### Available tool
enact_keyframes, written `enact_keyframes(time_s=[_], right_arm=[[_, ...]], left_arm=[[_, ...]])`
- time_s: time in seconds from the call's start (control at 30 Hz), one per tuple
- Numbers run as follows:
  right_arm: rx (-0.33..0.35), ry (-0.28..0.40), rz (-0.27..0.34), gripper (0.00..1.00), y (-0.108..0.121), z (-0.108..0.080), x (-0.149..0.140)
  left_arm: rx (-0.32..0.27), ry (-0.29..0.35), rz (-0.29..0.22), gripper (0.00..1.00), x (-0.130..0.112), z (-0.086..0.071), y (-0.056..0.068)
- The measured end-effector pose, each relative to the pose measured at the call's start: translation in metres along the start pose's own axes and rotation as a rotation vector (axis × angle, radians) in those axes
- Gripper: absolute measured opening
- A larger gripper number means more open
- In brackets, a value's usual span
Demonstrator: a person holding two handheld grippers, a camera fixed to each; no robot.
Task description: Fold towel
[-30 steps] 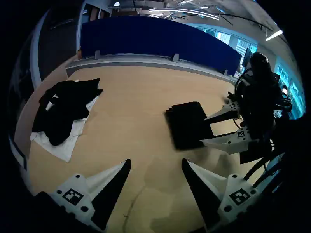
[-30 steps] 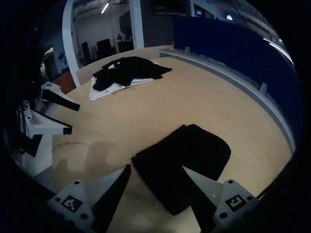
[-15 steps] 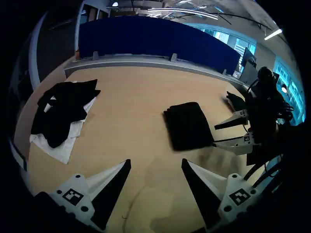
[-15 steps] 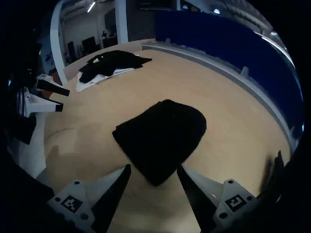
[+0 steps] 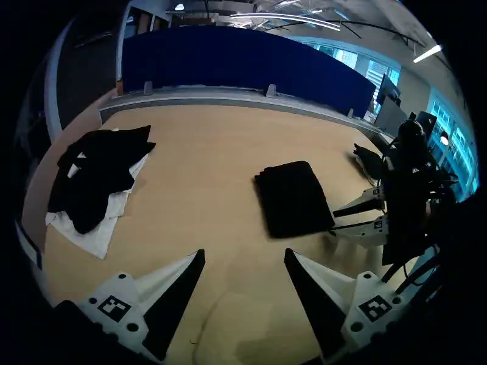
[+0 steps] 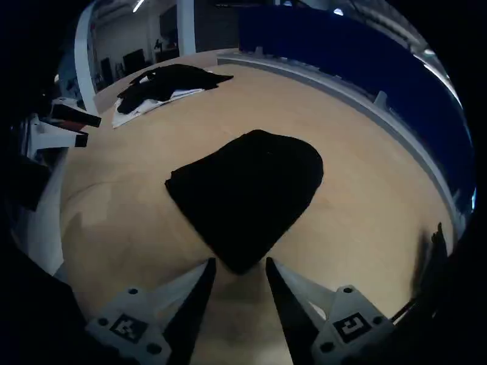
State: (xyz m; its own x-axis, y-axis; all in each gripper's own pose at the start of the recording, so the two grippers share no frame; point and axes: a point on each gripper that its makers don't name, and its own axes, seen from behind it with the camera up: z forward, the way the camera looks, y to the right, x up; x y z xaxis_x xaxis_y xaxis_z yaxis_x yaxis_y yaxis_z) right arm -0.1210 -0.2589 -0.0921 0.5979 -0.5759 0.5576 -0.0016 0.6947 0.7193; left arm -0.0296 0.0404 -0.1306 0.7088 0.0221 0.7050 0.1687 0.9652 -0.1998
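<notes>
Right gripper: fingers apart with a narrow gap, holding nothing; low over the table, I think in order to meet the cloth at its edge.
Towel corner: the near corner of the folded black towel lies just ahead of these fingertips, about in the line of the gap; whether the tips touch it I cannot tell.
Left gripper: fingers wide apart and empty above bare wood; the towel is ahead and a little to the right of its right finger, well apart; it seems to wait.
Towel shape: a compact dark rectangle, flat on the light wooden table; probably already folded at least once.
Other view of the right gripper: its two white fingers point at the towel's near side, tips just beside the edge.
Cloth pile: a heap of black and white cloths lies far to the left of the left fingers, near the table edge; likely set aside for later folding.
Background: a long dark blue partition wall stands behind the table.
Step in hand: my judgement is a pinch of the near corner, for one more fold or for straightening.
</notes>
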Motion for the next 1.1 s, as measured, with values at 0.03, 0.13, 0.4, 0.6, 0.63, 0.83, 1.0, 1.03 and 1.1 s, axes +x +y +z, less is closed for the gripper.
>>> enact_keyframes(time_s=[0.03,0.13,0.4,0.6,0.63,0.83,1.0,1.03,1.1], right_arm=[[0.000,-0.003,0.000,0.49,0.000,0.000,-0.001],[0.000,-0.009,0.003,0.36,0.000,0.001,-0.004],[-0.002,-0.004,0.016,0.18,0.000,0.002,-0.004],[-0.005,-0.006,0.030,0.09,0.002,0.001,-0.005],[-0.004,-0.005,0.033,0.08,0.002,0.001,-0.004],[-0.003,0.012,0.043,0.07,0.005,-0.007,0.002],[-0.015,0.052,0.033,0.07,0.009,-0.019,0.020],[-0.017,0.064,0.030,0.07,0.010,-0.023,0.026],[-0.022,0.090,0.023,0.06,0.013,-0.032,0.040]], left_arm=[[0.000,0.000,0.000,0.97,0.000,0.000,0.000],[0.000,0.000,-0.001,0.97,0.001,0.000,-0.001],[0.000,0.000,-0.002,0.97,0.002,0.002,-0.001],[0.002,0.000,0.000,0.97,0.002,0.004,-0.001],[0.001,0.000,0.000,0.97,0.002,0.004,-0.001],[0.000,0.002,-0.001,0.97,0.003,0.003,-0.001],[0.001,0.008,0.004,0.97,0.006,0.003,0.000],[0.000,0.009,0.004,0.97,0.007,0.003,0.001],[0.000,0.013,0.005,0.97,0.010,0.003,0.001]])
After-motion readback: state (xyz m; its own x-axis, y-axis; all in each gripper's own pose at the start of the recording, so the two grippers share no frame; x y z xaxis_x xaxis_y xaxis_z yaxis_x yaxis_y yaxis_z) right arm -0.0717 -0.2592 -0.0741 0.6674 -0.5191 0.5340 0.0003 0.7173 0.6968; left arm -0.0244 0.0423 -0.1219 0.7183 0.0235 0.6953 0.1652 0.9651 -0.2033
